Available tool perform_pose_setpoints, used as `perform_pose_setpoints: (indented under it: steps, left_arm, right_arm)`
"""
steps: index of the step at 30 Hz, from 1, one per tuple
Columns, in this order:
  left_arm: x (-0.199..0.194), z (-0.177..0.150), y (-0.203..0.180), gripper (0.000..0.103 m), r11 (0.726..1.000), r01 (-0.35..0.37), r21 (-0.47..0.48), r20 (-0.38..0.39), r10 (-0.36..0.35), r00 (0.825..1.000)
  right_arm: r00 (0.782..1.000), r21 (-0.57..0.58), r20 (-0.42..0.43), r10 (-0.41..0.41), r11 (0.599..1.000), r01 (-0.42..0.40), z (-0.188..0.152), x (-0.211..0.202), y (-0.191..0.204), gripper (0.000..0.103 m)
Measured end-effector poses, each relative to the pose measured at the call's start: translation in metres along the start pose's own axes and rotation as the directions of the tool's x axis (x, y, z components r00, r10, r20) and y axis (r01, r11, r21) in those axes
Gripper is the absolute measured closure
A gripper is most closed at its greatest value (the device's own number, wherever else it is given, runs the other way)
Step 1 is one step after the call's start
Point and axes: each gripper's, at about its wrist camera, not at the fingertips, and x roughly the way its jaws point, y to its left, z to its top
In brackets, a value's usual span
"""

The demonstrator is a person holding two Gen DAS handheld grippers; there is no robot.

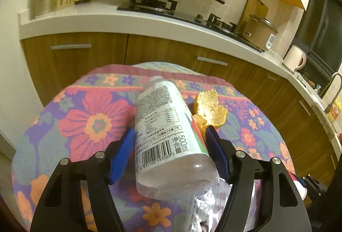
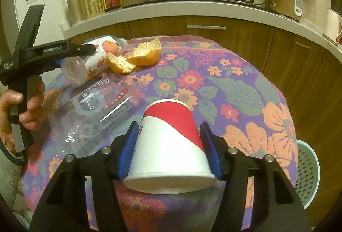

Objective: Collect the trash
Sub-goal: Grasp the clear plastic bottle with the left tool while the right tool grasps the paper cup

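I am viewing a round table under a floral purple cloth [image 2: 245, 91]. My left gripper [image 1: 171, 153] is clasping a lying clear plastic bottle with a white label [image 1: 164, 125]; torn orange peel [image 1: 210, 111] is lying just beyond its right pad. My right gripper [image 2: 171, 150] is pinching an upturned red-and-white paper cup [image 2: 168, 142].

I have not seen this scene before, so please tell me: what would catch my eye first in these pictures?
First, the floral tablecloth with trash on it. The left tool has a lying plastic bottle between its blue fingers, with orange peel just beyond. The right tool has an upside-down red and white paper cup between its fingers; a clear wrapper lies to the left of the cup.
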Motion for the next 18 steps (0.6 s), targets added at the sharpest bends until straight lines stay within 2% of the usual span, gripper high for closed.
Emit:
perform_pose_setpoints:
  steps: [6, 7, 8, 9, 10, 11, 14, 16, 17, 18]
  left_arm:
    - [-0.027, -0.001, 0.004, 0.047, 1.000, 0.010, 0.006, 0.052, -0.011, 0.999]
    - [-0.030, -0.002, 0.004, 0.052, 1.000, 0.013, 0.004, 0.057, -0.013, 0.998]
    - [-0.034, -0.001, 0.004, 0.091, 1.000, 0.023, 0.003, 0.064, -0.023, 0.998]
    - [-0.036, 0.000, 0.004, 0.099, 0.999, 0.035, -0.002, 0.054, -0.035, 0.998]
    - [-0.039, 0.002, 0.006, 0.103, 0.998, 0.064, -0.020, 0.054, -0.063, 0.997]
    - [-0.043, 0.004, 0.007, 0.103, 0.996, 0.083, -0.032, 0.055, -0.082, 0.995]
    - [-0.046, 0.007, 0.005, 0.103, 0.997, 0.080, -0.018, 0.052, -0.079, 0.996]
    - [-0.045, 0.006, 0.006, 0.103, 0.998, 0.057, -0.011, 0.032, -0.056, 0.998]
    - [-0.046, 0.006, 0.008, 0.090, 1.000, 0.028, 0.002, 0.025, -0.028, 0.999]
    - [-0.045, 0.005, 0.008, 0.073, 1.000, 0.017, 0.010, 0.007, -0.017, 1.000]
  right_arm:
    - [0.999, -0.003, 0.047, 0.001, 1.000, -0.001, 0.005, -0.017, 0.003, 0.049]
    - [0.999, -0.002, 0.054, 0.002, 1.000, -0.002, 0.005, -0.020, 0.003, 0.049]
    - [0.998, -0.001, 0.060, 0.001, 1.000, -0.001, 0.006, -0.022, 0.004, 0.049]
    - [0.998, 0.000, 0.069, -0.003, 1.000, 0.003, 0.006, -0.025, 0.004, 0.049]
    - [0.997, 0.002, 0.077, -0.003, 1.000, 0.003, 0.007, -0.028, 0.003, 0.049]
    - [0.997, 0.003, 0.083, 0.001, 1.000, -0.001, 0.008, -0.031, 0.003, 0.049]
    - [0.996, 0.004, 0.091, 0.001, 1.000, -0.001, 0.009, -0.035, 0.002, 0.049]
    - [0.996, 0.007, 0.092, 0.004, 1.000, -0.005, 0.007, -0.037, -0.001, 0.049]
    - [0.996, 0.006, 0.090, 0.005, 1.000, -0.006, 0.006, -0.037, -0.001, 0.049]
    - [0.996, 0.004, 0.089, 0.006, 1.000, -0.006, 0.005, -0.037, -0.002, 0.049]
